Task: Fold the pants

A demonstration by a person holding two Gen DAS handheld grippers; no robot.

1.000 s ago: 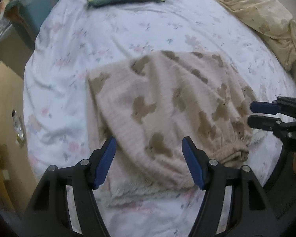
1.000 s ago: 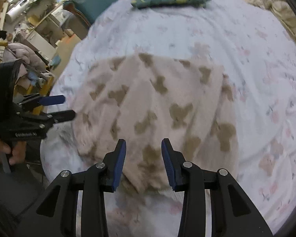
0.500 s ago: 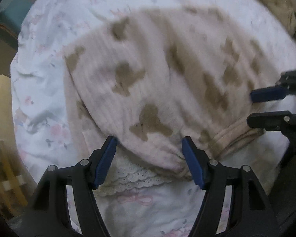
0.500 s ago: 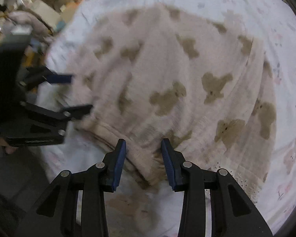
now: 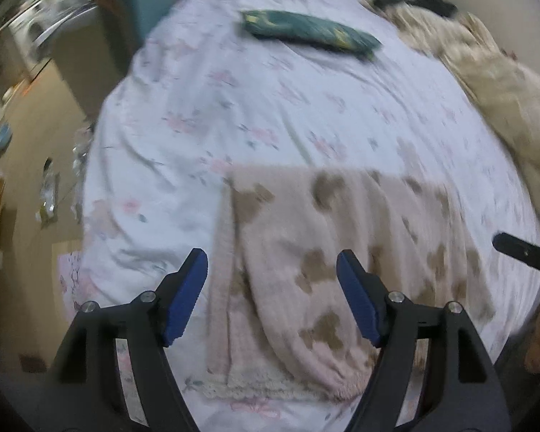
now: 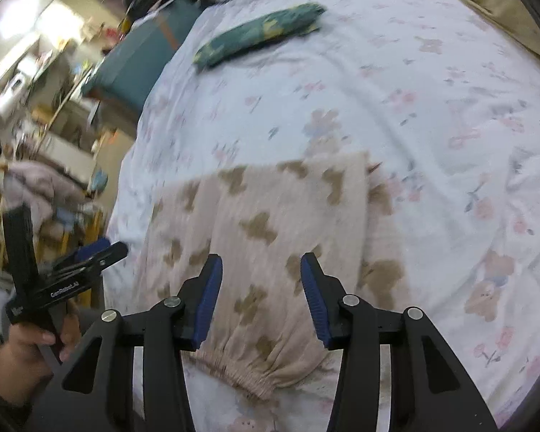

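**Both grippers up off the pants, nothing held**

I'm looking down my left gripper (image 5: 271,266) and its blue fingers (image 5: 183,298) are spread wide, with nothing between them. Below lie the pants (image 5: 327,262): pink fabric with brown bear shapes, folded into a squarish stack on the near part of the floral bedsheet (image 5: 270,115). A strip of lace trim (image 5: 259,385) pokes out at the near edge.

From the right wrist, my right gripper (image 6: 259,266) is open too, a little narrower, fingers (image 6: 207,298) bare, above the gathered waistband (image 6: 255,378), which faces me. Off to the left in that view I see my left hand (image 6: 18,345) holding its tool beside the bed.

Further up the sheet, well apart from the pants, lies a green patterned bundle (image 6: 259,32), and a beige quilt (image 5: 500,82) is heaped along the far right.
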